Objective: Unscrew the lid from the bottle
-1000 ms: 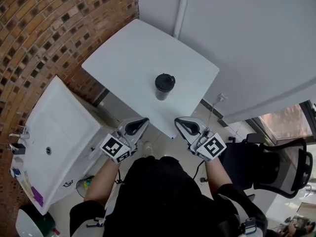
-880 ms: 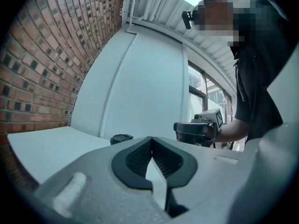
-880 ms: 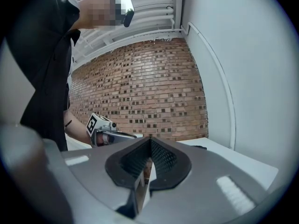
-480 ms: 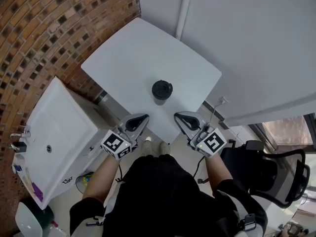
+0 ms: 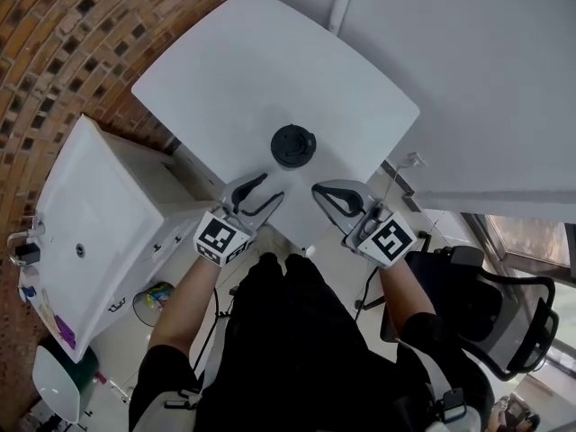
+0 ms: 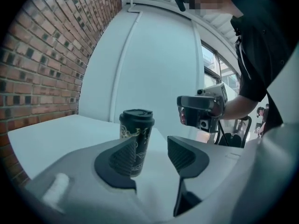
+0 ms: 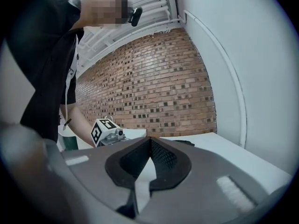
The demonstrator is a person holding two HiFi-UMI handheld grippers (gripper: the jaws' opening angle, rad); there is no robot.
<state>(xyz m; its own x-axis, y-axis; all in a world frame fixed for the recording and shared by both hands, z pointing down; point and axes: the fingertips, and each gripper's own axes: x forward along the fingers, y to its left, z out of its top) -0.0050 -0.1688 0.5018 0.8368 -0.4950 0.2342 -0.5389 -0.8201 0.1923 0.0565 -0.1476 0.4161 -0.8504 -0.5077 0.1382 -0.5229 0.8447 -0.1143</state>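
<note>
A black bottle point(image 5: 293, 145) with a black lid stands upright near the front edge of the white table point(image 5: 216, 70). In the left gripper view the bottle point(image 6: 136, 139) shows gold patterning and stands just beyond the jaws. My left gripper point(image 5: 261, 193) hovers at the table's front edge, short of the bottle; its jaws are opening with nothing between them point(image 6: 152, 148). My right gripper point(image 5: 329, 195) is level with it on the right, shut and empty point(image 7: 150, 146). Only a dark sliver of the lid point(image 7: 185, 143) shows past its jaws.
A brick wall point(image 5: 63, 34) runs along the left. A white cabinet top point(image 5: 99, 214) stands lower left, beside the table. A black office chair point(image 5: 504, 304) is at the right. A white wall with a pipe point(image 5: 340, 3) backs the table.
The left jaws have gone from shut to parted. Both grippers have moved forward to the table's front edge, closer to the bottle. The right gripper stays shut.
</note>
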